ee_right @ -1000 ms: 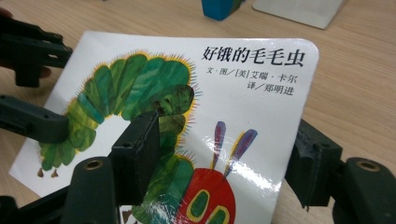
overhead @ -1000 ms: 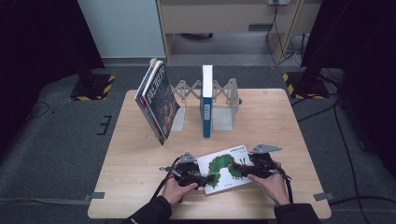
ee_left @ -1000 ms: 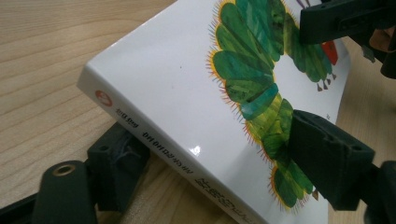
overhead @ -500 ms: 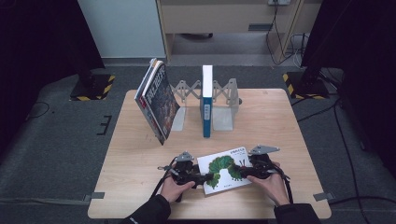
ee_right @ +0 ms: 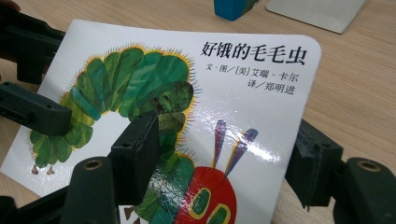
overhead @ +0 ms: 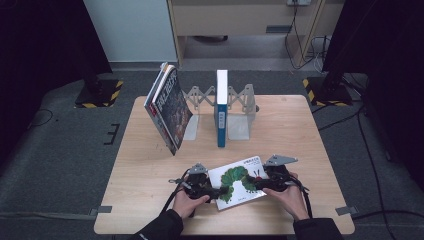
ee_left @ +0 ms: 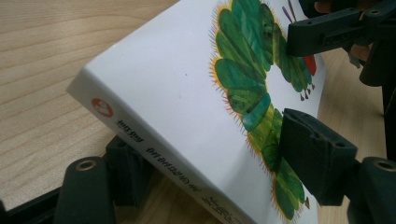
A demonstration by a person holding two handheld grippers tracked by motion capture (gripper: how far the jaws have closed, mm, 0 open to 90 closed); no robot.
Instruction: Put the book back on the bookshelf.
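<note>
The high view looks forward and down from above the person's side, taking in the whole tabletop (overhead: 150, 150) from well off; the left gripper view sits very close, low over the wood, facing along the caterpillar picture book (ee_left: 187, 93) from its spine side; the right gripper view, equally near, faces the same cover from the opposite edge; all three share that book.

White caterpillar book (ee_left: 187, 93) clamped between left gripper (ee_left: 205, 158) jaws (spine edge); wooden table (ee_left: 42, 56) beneath
</note>
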